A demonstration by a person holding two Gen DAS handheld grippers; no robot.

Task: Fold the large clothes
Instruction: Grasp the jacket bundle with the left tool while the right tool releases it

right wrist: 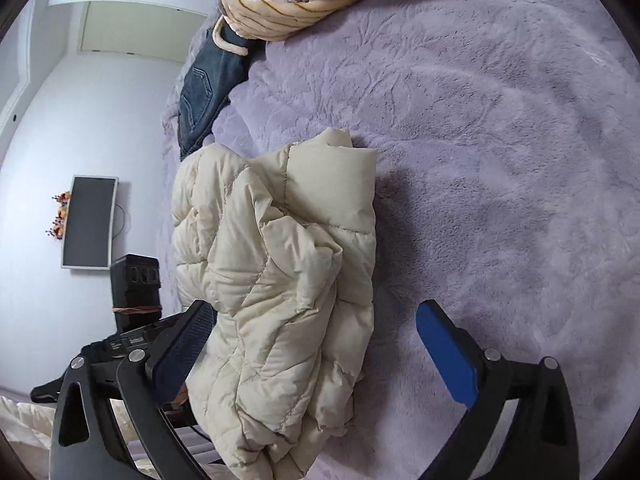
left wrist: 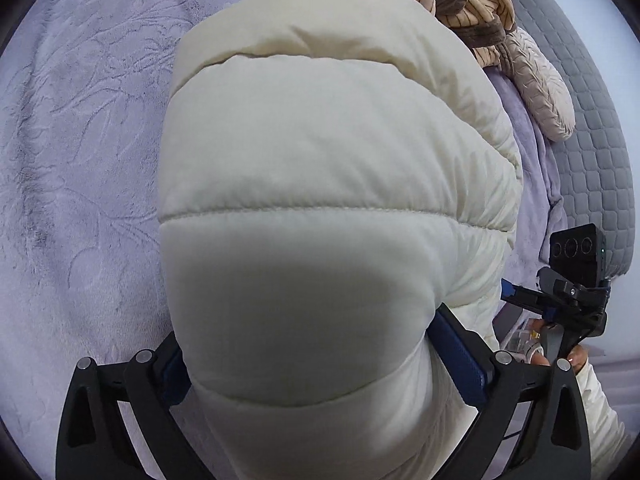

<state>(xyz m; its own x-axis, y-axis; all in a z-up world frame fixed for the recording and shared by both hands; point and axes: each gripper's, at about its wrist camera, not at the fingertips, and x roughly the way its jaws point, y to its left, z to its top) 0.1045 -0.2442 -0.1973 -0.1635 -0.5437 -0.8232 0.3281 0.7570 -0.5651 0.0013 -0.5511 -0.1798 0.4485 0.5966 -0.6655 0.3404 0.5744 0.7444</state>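
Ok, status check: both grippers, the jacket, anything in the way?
Left gripper shut on cream puffer jacket, bunched on lavender blanket. Right gripper open beside it. Striped garment and jeans lie apart; nothing blocking.

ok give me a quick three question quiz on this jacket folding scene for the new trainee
1. True or false: the left gripper has part of the cream puffer jacket between its fingers.
2. Multiple choice: what lies at the bed's edge just beyond the jacket in the right wrist view? A) a red towel B) blue jeans C) a pair of shoes
3. Fill in: the right gripper is ____, with the jacket lying beside its one finger on the lilac blanket.

Key: 1 true; 2 B; 3 open
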